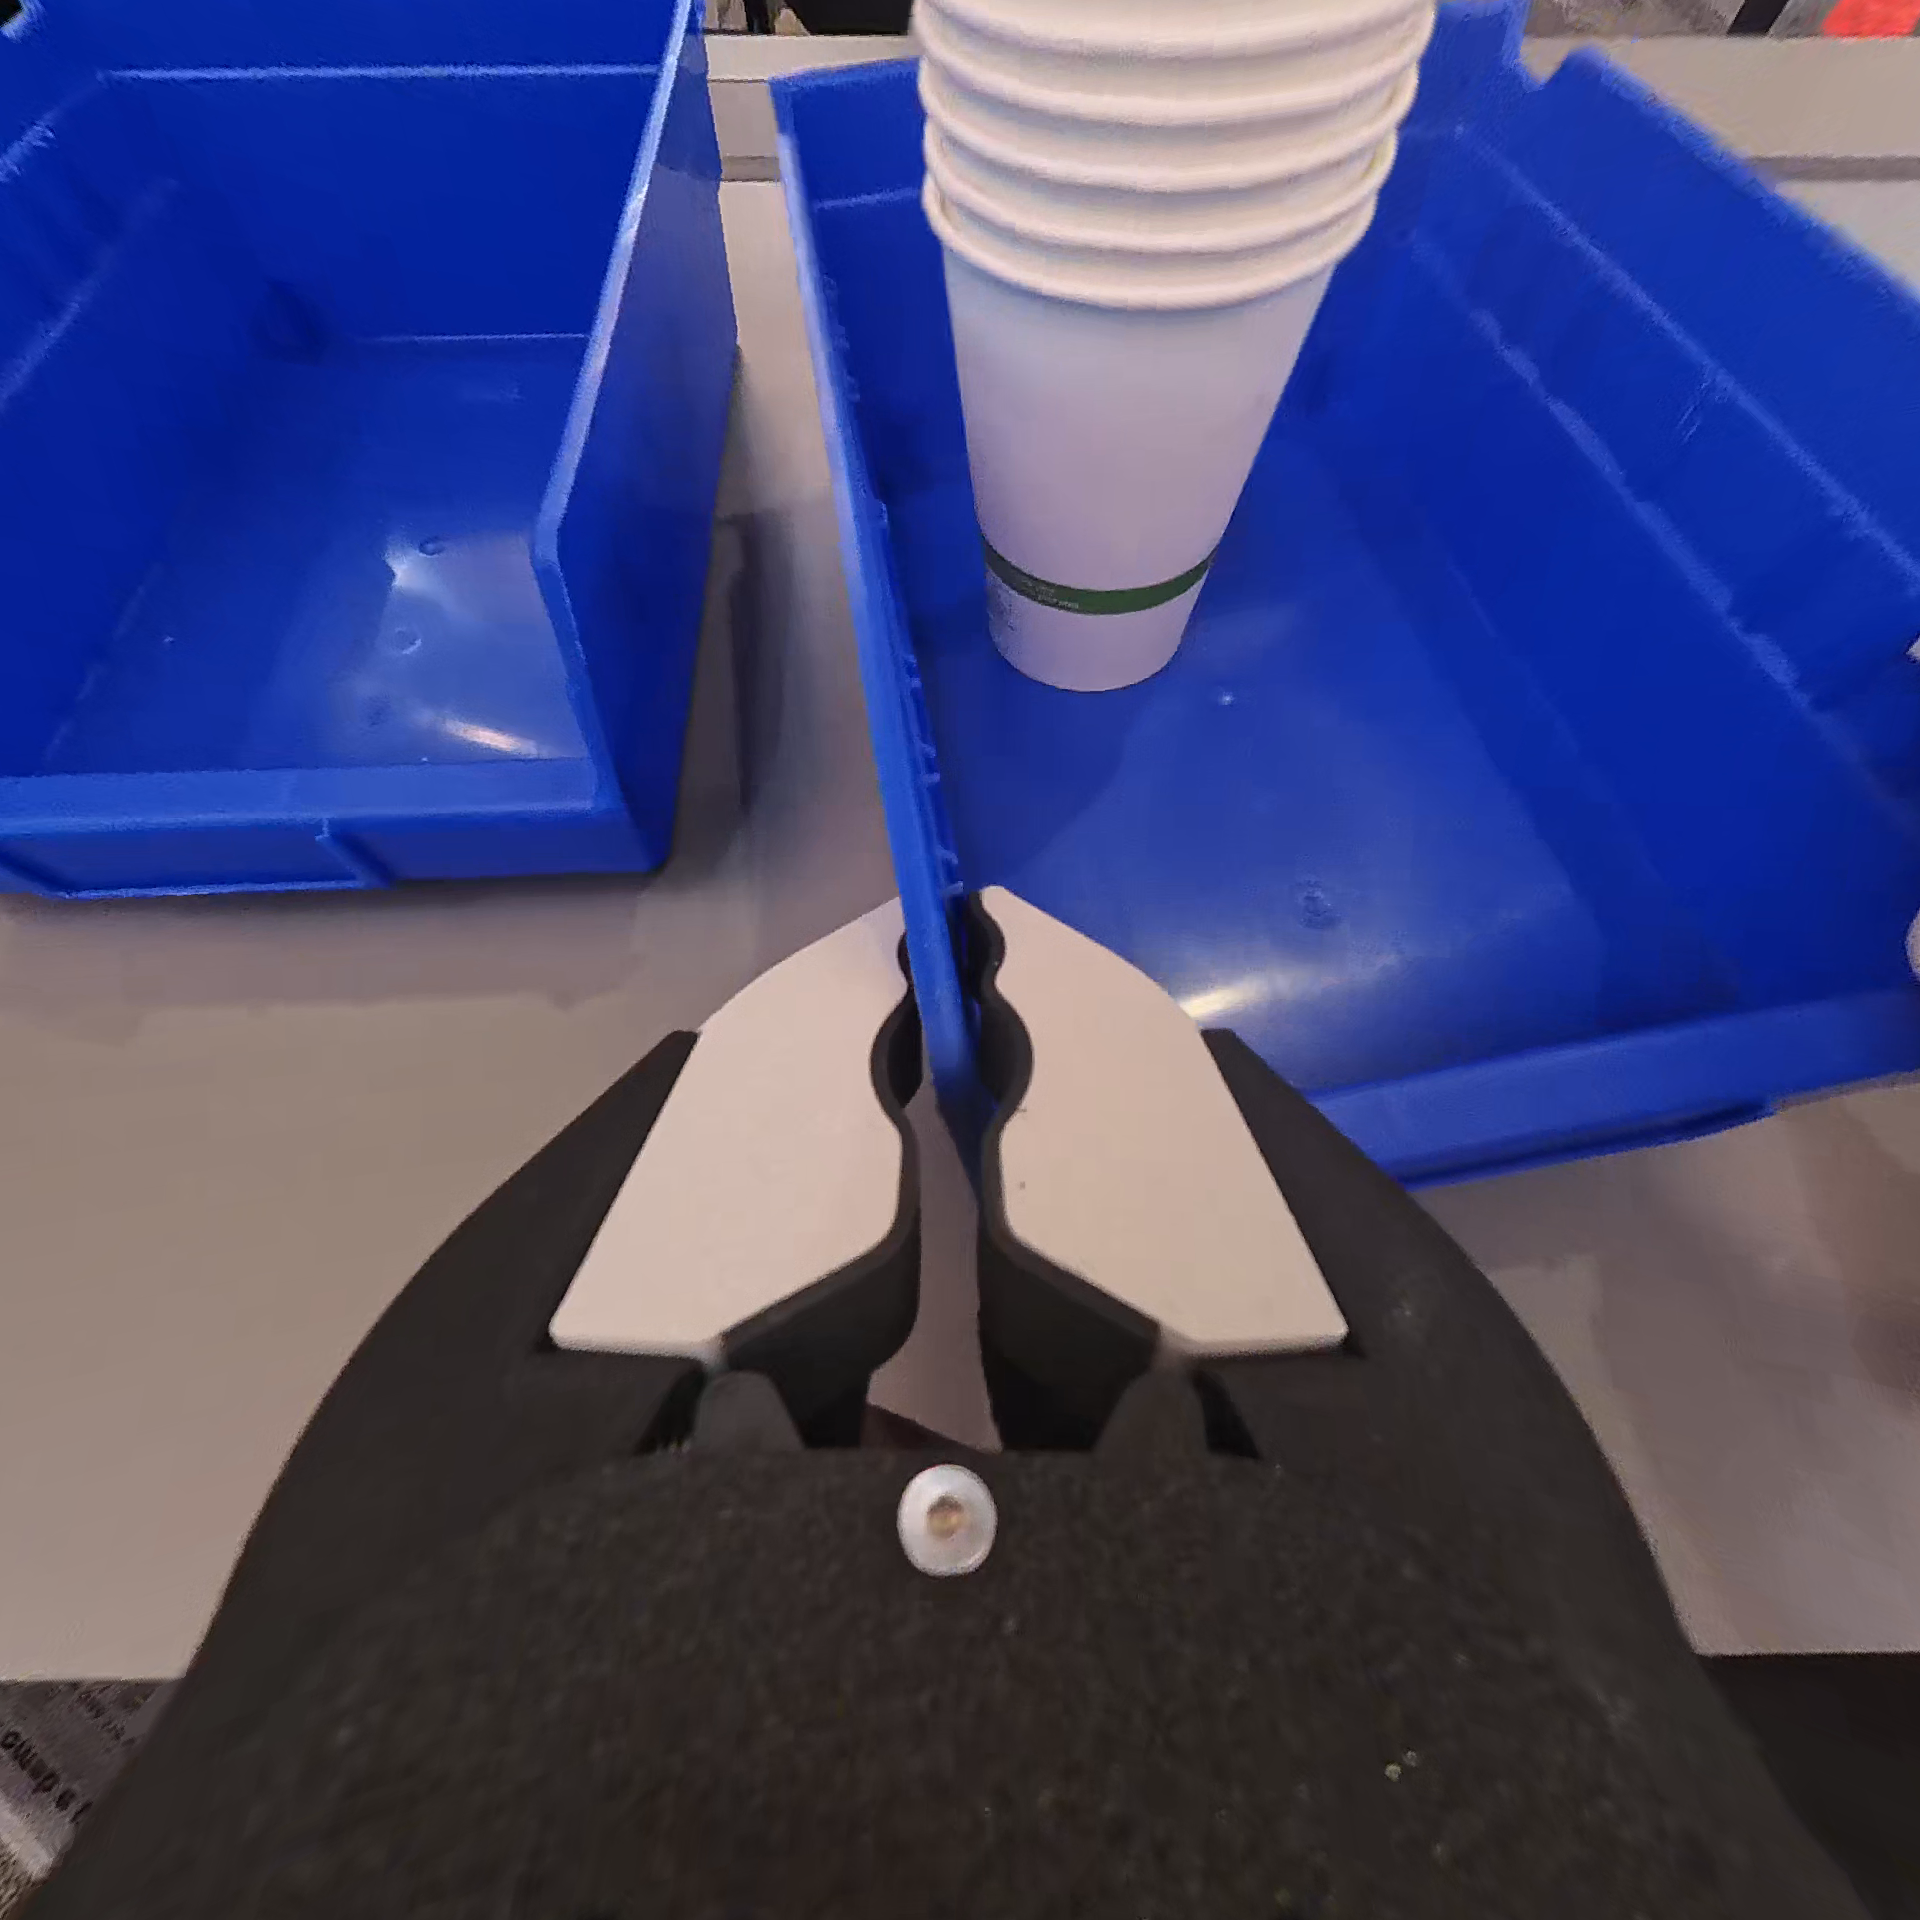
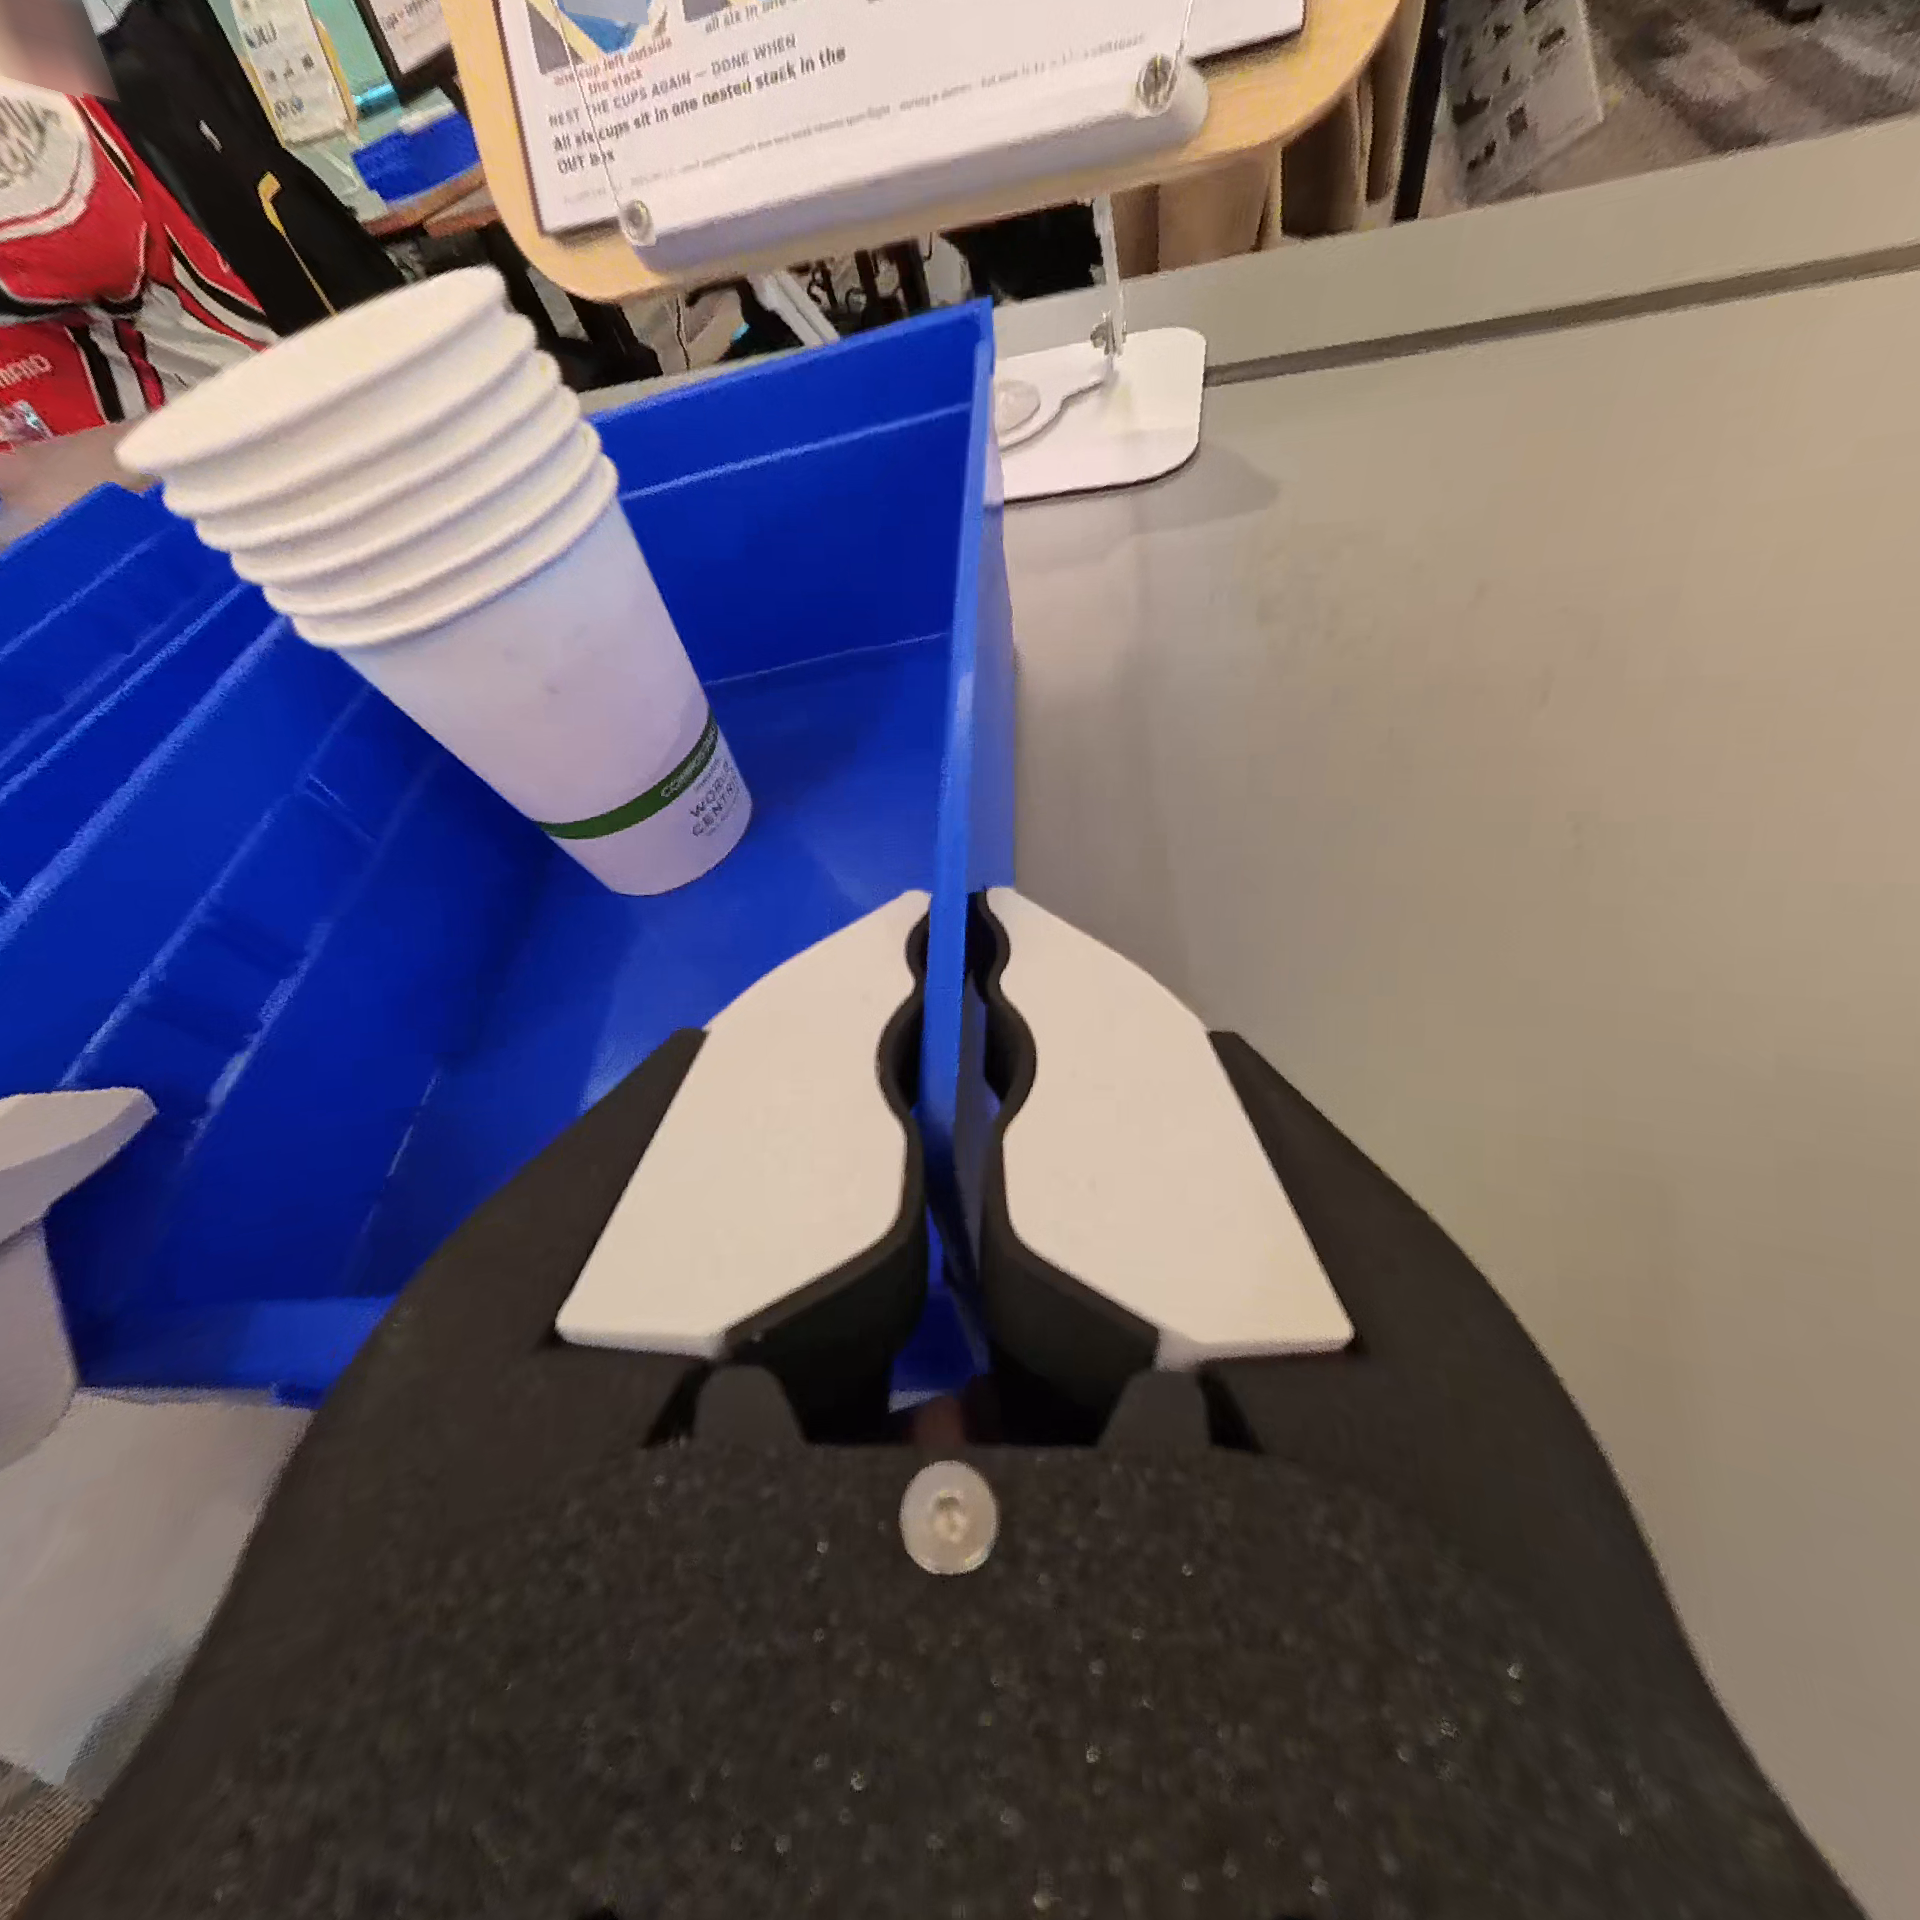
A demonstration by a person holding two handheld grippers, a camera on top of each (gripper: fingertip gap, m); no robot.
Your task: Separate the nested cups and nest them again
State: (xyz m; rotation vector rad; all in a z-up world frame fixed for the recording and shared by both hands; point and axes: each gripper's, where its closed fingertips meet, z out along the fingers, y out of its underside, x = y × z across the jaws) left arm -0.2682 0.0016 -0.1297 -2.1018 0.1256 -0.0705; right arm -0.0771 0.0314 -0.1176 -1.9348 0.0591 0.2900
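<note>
I hold the blue plastic bin with the cups [image 1: 1558, 727] by its two side walls. My left gripper [image 1: 948, 1049] has its jaws squeezed shut on the left wall, and my right gripper [image 2: 951, 1049] has its jaws squeezed shut on the right wall.

Left of this bin sits a second blue plastic bin with nothing in it [image 1: 312, 468], a little apart, on the flat grey counter [image 2: 1507, 831].

Inside my bin, nearer its left wall, stands the tall stack of white paper cups with a green ring near the bottom [image 1: 1122, 416]. It looks like six, still nested.

I think I should move both hands together, slow and level, because the light stack could tip. The walls are thin, smooth and shiny, so they may slip. The cup rims are rolled and round.
</note>
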